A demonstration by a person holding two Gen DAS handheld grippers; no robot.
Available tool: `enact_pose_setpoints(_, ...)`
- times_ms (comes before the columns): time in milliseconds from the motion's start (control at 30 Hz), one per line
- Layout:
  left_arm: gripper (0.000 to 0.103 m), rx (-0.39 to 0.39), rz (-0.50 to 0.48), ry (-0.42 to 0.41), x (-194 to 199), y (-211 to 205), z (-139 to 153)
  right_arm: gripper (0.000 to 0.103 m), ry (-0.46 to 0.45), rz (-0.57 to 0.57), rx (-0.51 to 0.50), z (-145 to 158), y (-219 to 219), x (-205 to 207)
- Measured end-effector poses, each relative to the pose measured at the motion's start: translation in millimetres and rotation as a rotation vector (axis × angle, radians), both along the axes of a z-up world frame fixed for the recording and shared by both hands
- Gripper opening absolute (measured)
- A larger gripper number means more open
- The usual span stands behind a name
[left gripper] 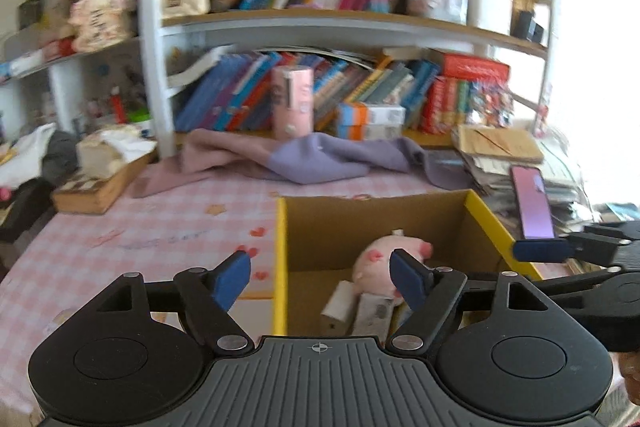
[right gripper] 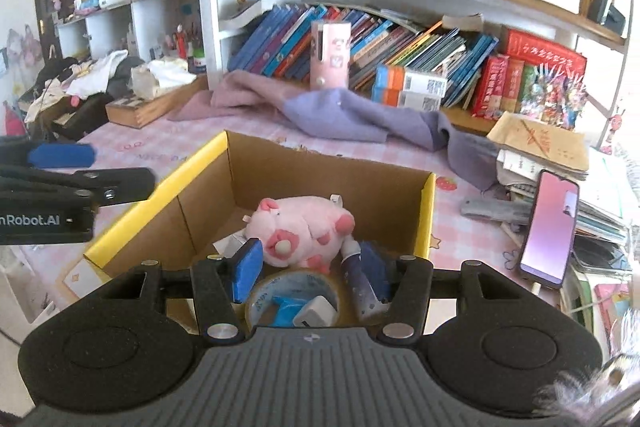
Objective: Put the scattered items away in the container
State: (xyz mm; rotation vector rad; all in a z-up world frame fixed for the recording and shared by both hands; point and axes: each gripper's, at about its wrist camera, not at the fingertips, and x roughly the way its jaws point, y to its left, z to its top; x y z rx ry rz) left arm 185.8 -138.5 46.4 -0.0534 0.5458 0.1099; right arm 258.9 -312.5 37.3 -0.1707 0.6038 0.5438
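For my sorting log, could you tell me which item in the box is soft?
The pink plush pig; the tape roll and white charger beside it are hard.

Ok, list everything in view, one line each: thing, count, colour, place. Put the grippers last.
cardboard box: one, brown with yellow rim, on the table
plush pig: one, pink, inside the box
tape roll: one, tan, inside the box, near end
charger: one, white, inside the tape roll
tablecloth: one, pink check, on the table
cloth: one, purple, behind the box
phone: one, screen pink, propped right of the box
books: many, mixed, on shelves
left gripper: open, empty, over the box's left wall
right gripper: open, empty, above the box
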Motion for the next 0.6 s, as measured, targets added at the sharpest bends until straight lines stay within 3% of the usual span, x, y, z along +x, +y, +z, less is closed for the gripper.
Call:
enact_pose_setpoints(133,0.084,-0.010,0.031,-0.006,-19,6,-2,0.053,-0.025,-0.031,0.005,4,-5,-17)
enact_pose_setpoints(200,0.085,-0.013,0.033,-0.013,-25,7,-3,0.060,-0.040,-0.055,0.003,6,-6,-27)
enact_pose_setpoints(300,0.085,0.005,0.041,-0.026,-32,5,-3,0.062,-0.061,-0.092,-0.003,9,-9,-41)
enact_pose_setpoints(600,0.088,0.050,-0.044,-0.077,-73,8,4,0.064,-0.104,-0.240,0.002,12,-12,-88)
